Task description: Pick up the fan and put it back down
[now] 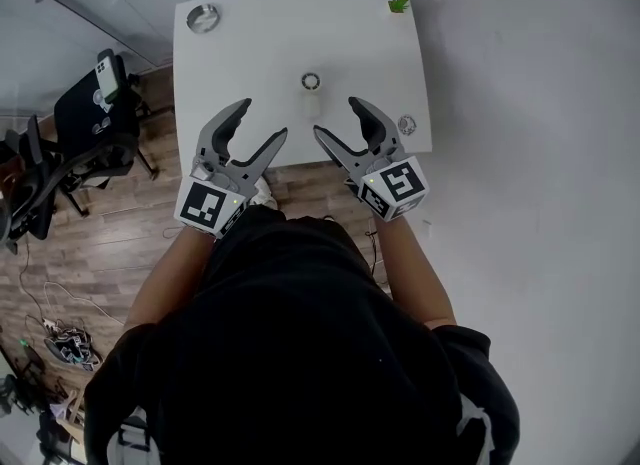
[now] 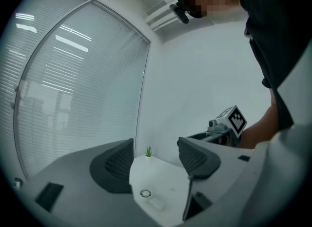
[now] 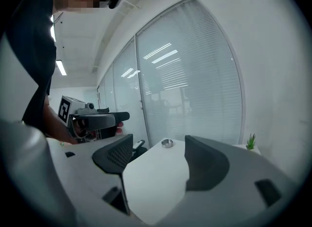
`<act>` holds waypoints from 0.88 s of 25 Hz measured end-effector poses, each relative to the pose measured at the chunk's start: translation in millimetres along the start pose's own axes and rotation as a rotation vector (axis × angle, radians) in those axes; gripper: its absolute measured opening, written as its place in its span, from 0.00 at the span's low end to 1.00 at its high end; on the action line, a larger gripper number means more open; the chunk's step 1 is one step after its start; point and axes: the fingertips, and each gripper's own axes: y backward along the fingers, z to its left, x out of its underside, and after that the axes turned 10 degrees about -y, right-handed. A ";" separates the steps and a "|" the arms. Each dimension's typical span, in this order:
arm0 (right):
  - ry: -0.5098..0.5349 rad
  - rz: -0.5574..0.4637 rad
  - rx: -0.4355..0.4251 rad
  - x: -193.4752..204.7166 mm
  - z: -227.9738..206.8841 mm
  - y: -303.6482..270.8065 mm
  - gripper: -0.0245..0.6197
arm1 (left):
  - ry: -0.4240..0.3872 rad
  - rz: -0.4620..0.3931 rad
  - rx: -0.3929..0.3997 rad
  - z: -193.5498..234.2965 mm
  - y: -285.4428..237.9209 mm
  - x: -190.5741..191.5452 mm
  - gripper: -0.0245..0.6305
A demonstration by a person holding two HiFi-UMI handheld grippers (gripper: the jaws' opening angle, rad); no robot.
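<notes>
- Step in hand: approach, pre-grasp. The fan (image 1: pixel 312 105) isn't picked up yet. It's a small white unit with a ring head, sitting mid-bench (image 1: pixel 250 63) toward the near edge, untouched.
- Left tongs (image 1: pixel 264 118) are wide with nothing gripped. The left gripper view looks along the bench top, and the fan sits low in the gap, well ahead of the tips.
- Right tongs (image 1: pixel 336 116) are also wide and empty. The right gripper view shows only bare bench and a metal dish (image 3: pixel 167 143) far off, with no fan in that gap.
- Both tongs hover at the near bench edge. The fan lies beyond and between them, and neither touches it.
- Next, my read: one pair goes forward and down until the fan body sits between the pads, then closes. Left looks better lined up.
- Risk: the fan looks small and light, so it may skid or tip if one pad lands first. Centre before closing.
</notes>
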 end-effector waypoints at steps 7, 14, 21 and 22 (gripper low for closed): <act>-0.050 0.056 0.116 28.3 -28.5 -41.2 0.56 | 0.032 0.011 0.066 31.3 -22.9 26.9 0.47; -0.090 0.130 0.174 61.9 -67.6 -68.8 0.57 | 0.056 0.031 0.074 48.1 -51.7 52.6 0.47; -0.113 0.219 0.186 97.1 -104.6 -92.8 0.58 | 0.049 0.069 0.066 58.2 -75.4 81.9 0.47; -0.117 0.235 0.187 103.4 -109.2 -95.5 0.58 | 0.051 0.072 0.066 59.1 -78.8 86.0 0.47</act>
